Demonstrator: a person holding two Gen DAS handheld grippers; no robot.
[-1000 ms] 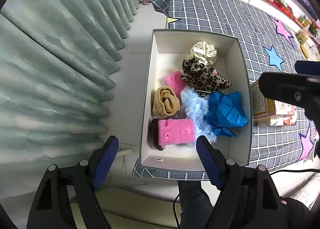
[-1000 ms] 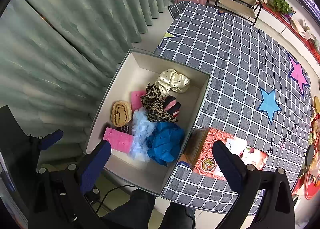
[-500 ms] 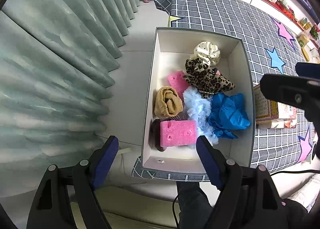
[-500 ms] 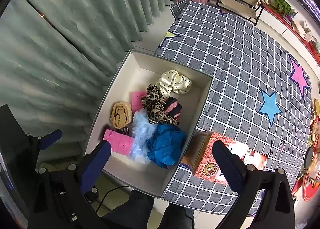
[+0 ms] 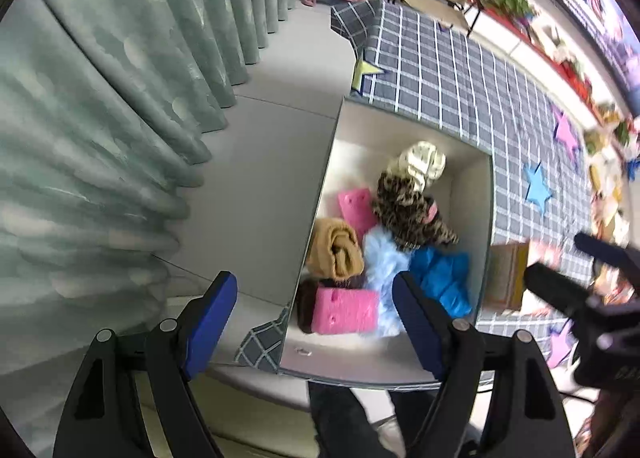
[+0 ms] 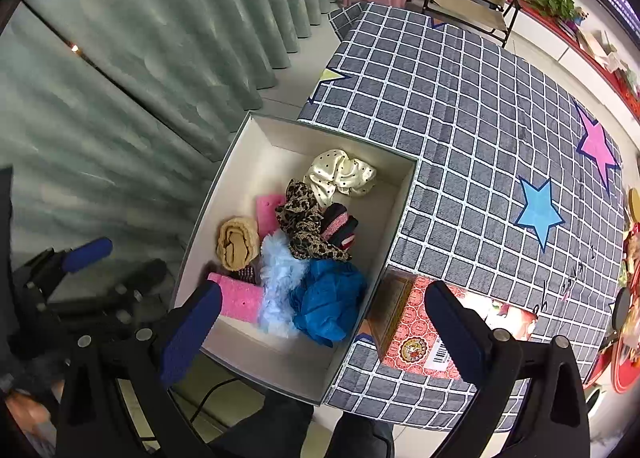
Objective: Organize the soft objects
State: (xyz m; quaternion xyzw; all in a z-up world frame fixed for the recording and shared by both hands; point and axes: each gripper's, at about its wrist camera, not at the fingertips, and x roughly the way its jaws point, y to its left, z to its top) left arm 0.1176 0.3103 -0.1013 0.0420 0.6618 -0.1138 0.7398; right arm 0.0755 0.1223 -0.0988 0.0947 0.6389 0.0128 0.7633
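Organizing stage, judged nearly complete: every soft item in view lies inside the open cardboard box [image 6: 400, 218], which sits on the near left corner of the grid-patterned tablecloth [image 6: 480, 98], so the next move would call for a final check or a rearranging reach into the box rather than a pick-up from the cloth. Both tools hang above the box's near edge; the left gripper [image 5: 314, 322] has its jaws spread wide and holds nothing, and the right gripper [image 6: 320, 322] is likewise spread and empty. Contents, referred to the box, largest first: a crumpled blue cloth [image 6: 326, 304] at the near right wall; a fluffy pale-blue puff [image 6: 280, 270] just left of it; a leopard-print scrunchie [image 6: 306, 226] at the centre, overlapping a pink-and-black striped piece [image 6: 340, 226] whose kind is hard to make out; a cream polka-dot scrunchie [image 6: 342, 176] toward the far wall; a pink sponge [image 6: 240, 300] at the near left corner, resting on something dark; a rolled tan cloth [image 6: 236, 244] against the left wall; a second pink sponge [image 6: 268, 214] partly hidden beyond it. A red patterned carton [image 6: 412, 334] lies on the cloth, against the box's right wall.
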